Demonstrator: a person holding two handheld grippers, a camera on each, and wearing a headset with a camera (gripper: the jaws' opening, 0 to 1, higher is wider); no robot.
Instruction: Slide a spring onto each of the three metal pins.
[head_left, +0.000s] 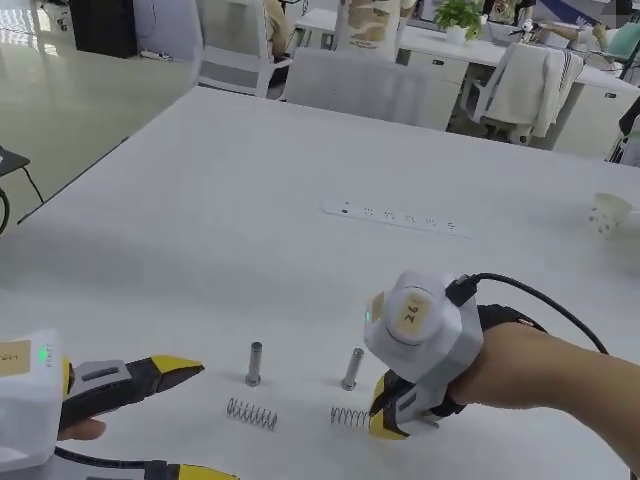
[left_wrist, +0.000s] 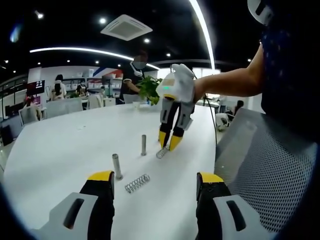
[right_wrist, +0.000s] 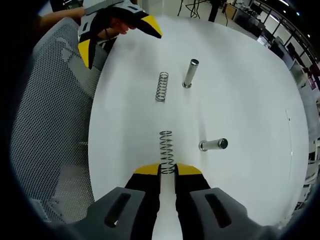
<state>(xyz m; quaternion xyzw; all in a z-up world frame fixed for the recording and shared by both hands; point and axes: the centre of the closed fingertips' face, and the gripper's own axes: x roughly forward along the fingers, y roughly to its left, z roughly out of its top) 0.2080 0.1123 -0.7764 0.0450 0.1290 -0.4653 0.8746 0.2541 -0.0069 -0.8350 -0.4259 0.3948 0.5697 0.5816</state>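
Observation:
Two upright metal pins (head_left: 254, 362) (head_left: 352, 368) stand near the white table's front edge. Just in front of each pin a spring lies flat. My right gripper (right_wrist: 167, 170) is shut on the near end of the right spring (right_wrist: 166, 150), which stays on the table beside the right pin (right_wrist: 214, 145). In the head view that gripper (head_left: 380, 420) touches the spring (head_left: 348, 416) from the right. My left gripper (left_wrist: 155, 179) is open, jaws wide apart, with the left spring (left_wrist: 137, 183) and left pin (left_wrist: 117, 166) just ahead of it. The left gripper (head_left: 200, 420) sits at the bottom left.
A white power strip (head_left: 395, 217) lies across the table's middle. A small white cup (head_left: 610, 212) stands at the far right edge. A mesh chair seat (right_wrist: 55, 125) is close to the table's near edge. Chairs and desks stand beyond the table.

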